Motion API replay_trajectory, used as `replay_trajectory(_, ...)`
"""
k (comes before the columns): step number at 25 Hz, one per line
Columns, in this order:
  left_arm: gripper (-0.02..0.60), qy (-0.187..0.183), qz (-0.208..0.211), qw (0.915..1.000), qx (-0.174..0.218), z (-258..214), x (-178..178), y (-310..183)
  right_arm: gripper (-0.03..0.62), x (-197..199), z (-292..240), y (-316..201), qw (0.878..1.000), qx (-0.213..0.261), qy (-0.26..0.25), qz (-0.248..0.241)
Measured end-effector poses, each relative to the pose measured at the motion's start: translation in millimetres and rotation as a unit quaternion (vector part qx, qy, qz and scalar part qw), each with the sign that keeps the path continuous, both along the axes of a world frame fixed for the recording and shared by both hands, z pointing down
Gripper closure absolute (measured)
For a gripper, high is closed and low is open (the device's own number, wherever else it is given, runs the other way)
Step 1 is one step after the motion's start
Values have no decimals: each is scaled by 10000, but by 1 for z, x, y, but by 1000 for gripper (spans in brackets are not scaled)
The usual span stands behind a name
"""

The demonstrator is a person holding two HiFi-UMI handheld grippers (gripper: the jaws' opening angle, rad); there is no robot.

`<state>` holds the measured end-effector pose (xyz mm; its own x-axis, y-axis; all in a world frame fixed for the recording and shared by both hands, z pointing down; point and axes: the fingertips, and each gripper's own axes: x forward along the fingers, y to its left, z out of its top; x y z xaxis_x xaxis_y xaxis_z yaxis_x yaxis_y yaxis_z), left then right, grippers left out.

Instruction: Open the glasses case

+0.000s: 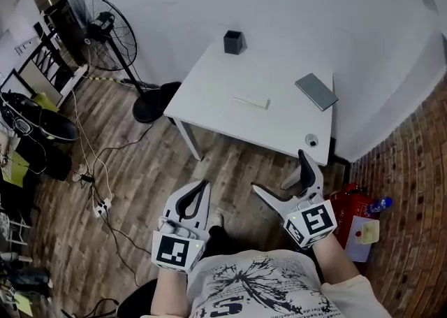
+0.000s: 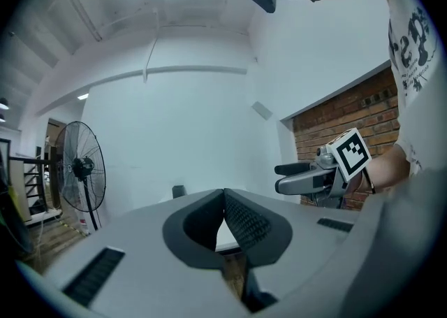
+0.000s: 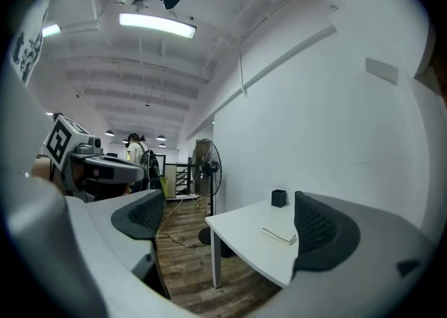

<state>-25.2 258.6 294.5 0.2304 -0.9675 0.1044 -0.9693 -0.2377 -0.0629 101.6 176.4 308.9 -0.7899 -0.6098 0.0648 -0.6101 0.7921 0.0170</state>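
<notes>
The left tool (image 1: 202, 186) is keeping its jaws pressed together, pad against pad, with nothing between them, as its own view (image 2: 223, 206) is showing. The right tool (image 1: 279, 172) is standing wide open and is gripping nothing; in its own view (image 3: 230, 226) the white worktop (image 3: 241, 229) is showing through the gap between the jaws. Both tools are hovering side by side over the wooden floor (image 1: 140, 177), close to the person's chest and well apart from the worktop (image 1: 209, 93).

The glasses case (image 1: 316, 91), seemingly the grey flat slab, is lying shut near the worktop's right edge. A pale slim thing (image 1: 251, 102) is lying near the middle, a black cup (image 1: 233, 42) is standing at the far corner, and a small round thing (image 1: 311, 140) is sitting at the near right corner. A standing fan (image 1: 98, 30) is standing on the floor left of the worktop.
</notes>
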Motion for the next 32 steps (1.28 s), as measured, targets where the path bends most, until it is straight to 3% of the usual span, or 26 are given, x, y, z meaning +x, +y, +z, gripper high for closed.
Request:
replay_trajectory(7, 568, -60, 614, 9979, -200, -1, -92, -100, 3, -81, 1, -90, 9979, -227, 72, 602)
replay_trajectory(12, 568, 71, 1012, 9947, 158, -9, -132, -160, 11, -116, 4, -141, 9932, -370, 64, 1098)
replay_trajectory(15, 568, 112, 1185, 9927, 180, -6, -147, -188, 35, -131, 13, -166, 9905, -504, 176, 1268)
replay_trajectory(25, 568, 58, 1749, 9842, -264, 54, -136, -285, 37, -128, 81, -257, 9783, -1231, 739, 1496)
replay_trajectory(32, 568, -128, 2094, 9742, -829, 115, -108, -369, 45, -116, 144, -331, 9637, -1840, 1494, 1225)
